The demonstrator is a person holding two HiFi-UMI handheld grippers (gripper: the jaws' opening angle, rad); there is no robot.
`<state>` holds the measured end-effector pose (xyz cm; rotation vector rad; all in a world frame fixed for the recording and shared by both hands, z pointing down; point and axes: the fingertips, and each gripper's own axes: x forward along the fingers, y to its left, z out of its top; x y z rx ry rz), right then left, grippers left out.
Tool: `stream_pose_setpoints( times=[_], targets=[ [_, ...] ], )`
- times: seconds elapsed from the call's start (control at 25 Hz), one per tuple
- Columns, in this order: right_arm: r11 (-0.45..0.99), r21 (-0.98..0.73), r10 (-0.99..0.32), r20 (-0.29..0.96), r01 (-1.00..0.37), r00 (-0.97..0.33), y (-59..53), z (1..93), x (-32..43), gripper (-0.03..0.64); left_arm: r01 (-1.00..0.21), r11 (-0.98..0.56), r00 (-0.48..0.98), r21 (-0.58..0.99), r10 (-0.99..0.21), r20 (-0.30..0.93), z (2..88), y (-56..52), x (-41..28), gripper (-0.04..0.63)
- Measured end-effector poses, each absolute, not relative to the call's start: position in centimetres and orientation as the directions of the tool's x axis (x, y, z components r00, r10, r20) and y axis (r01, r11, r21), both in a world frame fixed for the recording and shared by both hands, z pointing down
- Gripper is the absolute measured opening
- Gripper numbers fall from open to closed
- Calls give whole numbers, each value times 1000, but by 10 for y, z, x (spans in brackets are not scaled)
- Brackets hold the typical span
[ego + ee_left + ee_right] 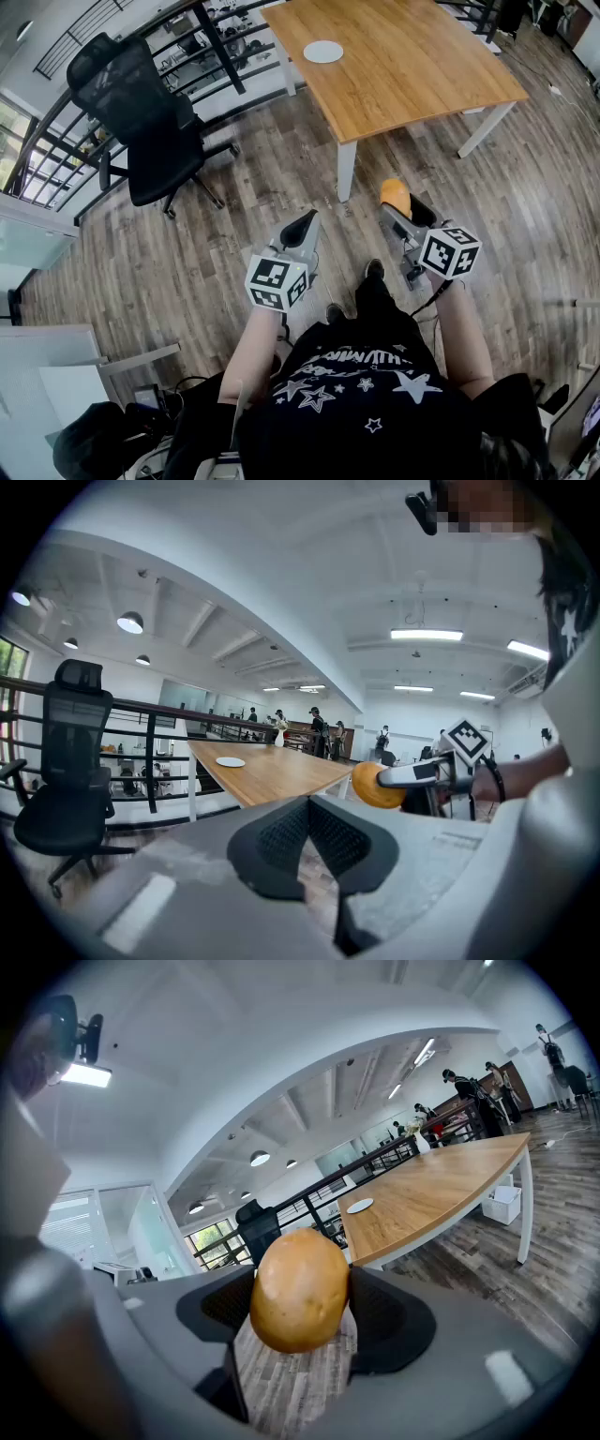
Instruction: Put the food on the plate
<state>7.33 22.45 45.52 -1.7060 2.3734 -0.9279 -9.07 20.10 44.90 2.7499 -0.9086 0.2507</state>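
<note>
The right tool (403, 212) is clamped on a potato (300, 1288), its pads pressing the two sides with the jaws set wide around it; the potato stands lengthwise between them, and its upper end shows orange past the tool tips in the head view. The left tool (314, 829) holds nothing; its jaws are drawn together at the tips. Both tools hang in front of the person over the wooden floor (187, 244), pointing slightly downward; the wooden table (412, 84) stands well apart ahead, and the white plate (323, 52) lies on its far part, near the left edge as the head view shows it. A black office chair (141, 122) stands to the left, clear of the way.

The step in hand, as I judge it, is carrying the potato to the plate; nothing has been set down yet. To do it well, keep the grip as firm as it is, since a smooth rounded potato may slip or turn in the pads; walk up to the near edge of the table, reach the right tool across, lower the potato until it rests on the plate's middle, and only then let the jaws part; the left tool may steady the plate's rim if it slides.
</note>
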Motion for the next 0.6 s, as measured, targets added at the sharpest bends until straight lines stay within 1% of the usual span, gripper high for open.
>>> stream_pose_setpoints(
  times=[0.6],
  targets=[
    [168, -522, -889, 286, -836, -358, 254, 445, 61, 322, -593, -786, 801, 174, -554, 228, 442, 227, -106, 2]
  ],
)
